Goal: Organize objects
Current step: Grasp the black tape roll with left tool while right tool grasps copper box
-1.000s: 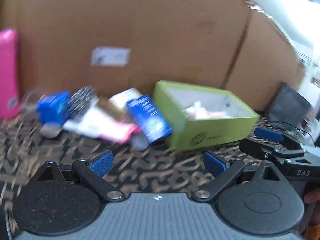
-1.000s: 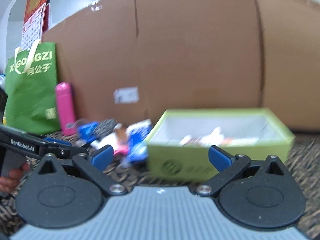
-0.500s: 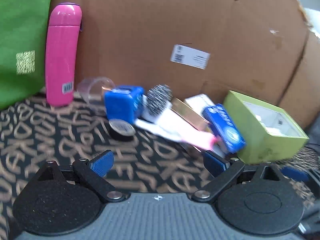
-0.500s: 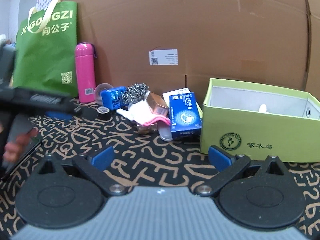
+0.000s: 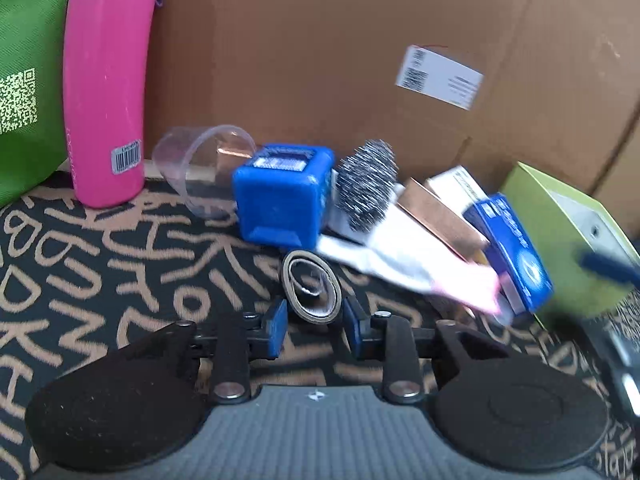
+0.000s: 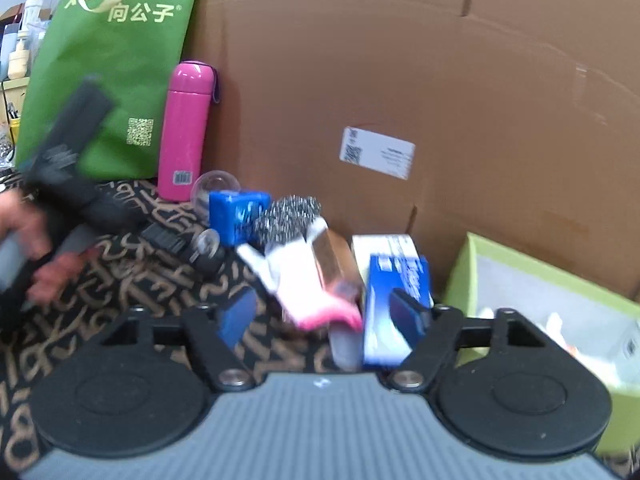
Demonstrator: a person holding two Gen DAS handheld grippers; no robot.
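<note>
My left gripper [image 5: 314,326] is closing, tape roll [image 5: 311,287] between its jaws, pads not yet touching. My right gripper [image 6: 324,316] is closing too, glove [image 6: 308,280] between its jaws.

Tape roll [image 5: 312,289]: flat on patterned cloth, in front of blue cube [image 5: 282,196]. Steel-wool scourer [image 5: 366,184], white-pink glove [image 5: 404,264], copper-coloured box [image 5: 440,216], blue carton [image 5: 516,248] heaped beside open green box [image 6: 540,280]. Clear cup [image 5: 204,168] on side; pink flask [image 5: 105,80] upright.
</note>
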